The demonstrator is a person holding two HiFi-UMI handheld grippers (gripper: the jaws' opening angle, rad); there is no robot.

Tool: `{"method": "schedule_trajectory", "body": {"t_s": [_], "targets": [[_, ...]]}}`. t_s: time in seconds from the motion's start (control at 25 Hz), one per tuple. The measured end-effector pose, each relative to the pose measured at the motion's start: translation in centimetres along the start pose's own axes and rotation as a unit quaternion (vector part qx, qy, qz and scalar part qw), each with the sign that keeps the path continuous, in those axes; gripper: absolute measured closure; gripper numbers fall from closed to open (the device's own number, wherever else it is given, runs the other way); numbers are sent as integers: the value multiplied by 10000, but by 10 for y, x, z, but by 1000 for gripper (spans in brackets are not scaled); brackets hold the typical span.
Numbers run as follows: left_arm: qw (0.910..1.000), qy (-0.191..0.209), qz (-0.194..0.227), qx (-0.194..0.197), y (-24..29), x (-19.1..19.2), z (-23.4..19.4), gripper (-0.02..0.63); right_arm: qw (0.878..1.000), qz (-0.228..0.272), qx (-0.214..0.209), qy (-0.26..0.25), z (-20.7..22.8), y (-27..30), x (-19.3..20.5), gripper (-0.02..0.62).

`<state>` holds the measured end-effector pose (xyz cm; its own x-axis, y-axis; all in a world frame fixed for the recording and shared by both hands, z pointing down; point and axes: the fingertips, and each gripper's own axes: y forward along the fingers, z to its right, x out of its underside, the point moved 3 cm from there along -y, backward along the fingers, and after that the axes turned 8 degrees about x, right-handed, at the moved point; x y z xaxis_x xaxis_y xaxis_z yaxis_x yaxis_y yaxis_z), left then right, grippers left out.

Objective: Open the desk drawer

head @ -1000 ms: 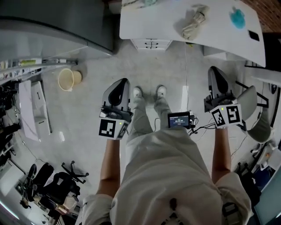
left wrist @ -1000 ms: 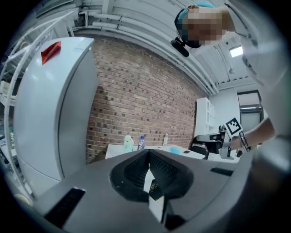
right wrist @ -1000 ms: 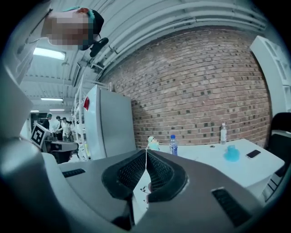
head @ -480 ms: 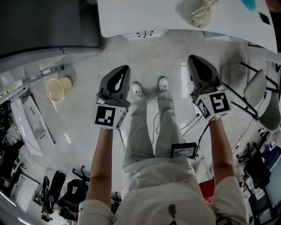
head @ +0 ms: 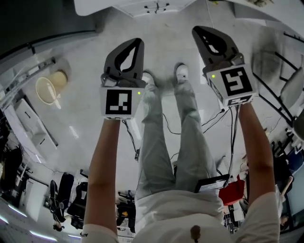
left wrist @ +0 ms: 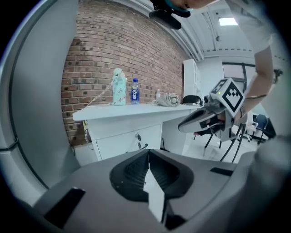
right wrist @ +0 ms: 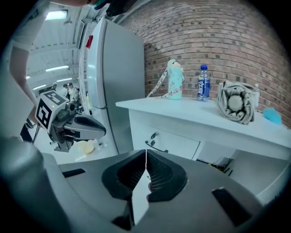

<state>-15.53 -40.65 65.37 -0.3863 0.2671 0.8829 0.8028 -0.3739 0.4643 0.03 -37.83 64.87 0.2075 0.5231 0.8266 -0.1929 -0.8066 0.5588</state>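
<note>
A white desk (left wrist: pixel 136 111) stands against a brick wall, with a white drawer (left wrist: pixel 129 141) under its top that has a dark curved handle (left wrist: pixel 142 147) and a lock. The same drawer (right wrist: pixel 170 142) and handle (right wrist: pixel 153 146) show in the right gripper view. The drawer is closed. My left gripper (head: pixel 137 42) and right gripper (head: pixel 196 31) are both shut and hold nothing. They hang side by side over the floor, well short of the desk. In the head view the desk edge (head: pixel 95 5) and drawer front (head: pixel 156 6) sit at the top.
A tall grey cabinet (right wrist: pixel 116 91) stands left of the desk. On the desk are a pale bottle (right wrist: pixel 174 79), a blue water bottle (right wrist: pixel 203 83) and a crumpled cloth (right wrist: pixel 236 102). A chair (head: pixel 280 71) stands at the right. A cream fan (head: pixel 47 89) lies on the floor left.
Both grippers have dropped lower and moved toward the desk, now pointing more level at the drawer. In the head view the desk has slid to the top edge.
</note>
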Motion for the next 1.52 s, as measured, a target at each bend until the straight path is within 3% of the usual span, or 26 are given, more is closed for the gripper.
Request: {"method": "schedule_trajectory", "body": {"t_s": [0.24, 0.4, 0.48, 0.52, 0.56, 0.64, 0.72, 0.84, 1.08, 1.24, 1.28, 1.36, 1.44, 1.52], "targets": [[9940, 1031, -350, -43, 50, 35, -10, 597, 9967, -140, -106, -795, 1, 49, 32, 568], [9884, 1387, -613, 75, 85, 41, -18, 595, 9893, -384, -124, -1399, 8, 80, 42, 566], [9837, 1638, -742, 38, 99, 39, -26, 593, 9816, -455, -72, -1854, 11, 96, 40, 558], [9806, 1784, -814, 7, 106, 38, -31, 572, 9764, -490, -55, -2104, 12, 104, 39, 526], [9771, 1931, -894, -18, 113, 36, -35, 509, 9703, -525, -48, -2360, 12, 112, 37, 462], [9690, 2235, -1056, -56, 127, 30, -44, 489, 9559, -549, -4, -2886, 13, 127, 33, 451], [9576, 2608, -1220, -94, 141, 26, -52, 489, 9387, -478, 105, -3413, 14, 140, 26, 449], [9337, 3217, -1570, -99, 157, 29, -59, 474, 9122, -452, 164, -4070, 10, 158, 23, 451], [8724, 4360, -2207, -94, 177, 42, -66, 465, 8647, -681, 119, -4974, 0, 183, 37, 453], [8405, 4800, -2514, -39, 185, 51, -66, 469, 8392, -730, 234, -5384, -3, 191, 42, 477], [8341, 4901, -2532, -74, 187, 52, -65, 480, 8336, -722, 284, -5469, -3, 193, 42, 482], [8264, 5053, -2476, -194, 190, 48, -64, 565, 8222, -699, 425, -5634, 0, 195, 42, 496], [8217, 5138, -2453, -253, 194, 46, -61, 580, 8129, -640, 583, -5759, 3, 196, 40, 549], [8176, 5187, -2485, -270, 197, 49, -57, 580, 8095, -638, 672, -5798, 5, 195, 40, 558]]}}
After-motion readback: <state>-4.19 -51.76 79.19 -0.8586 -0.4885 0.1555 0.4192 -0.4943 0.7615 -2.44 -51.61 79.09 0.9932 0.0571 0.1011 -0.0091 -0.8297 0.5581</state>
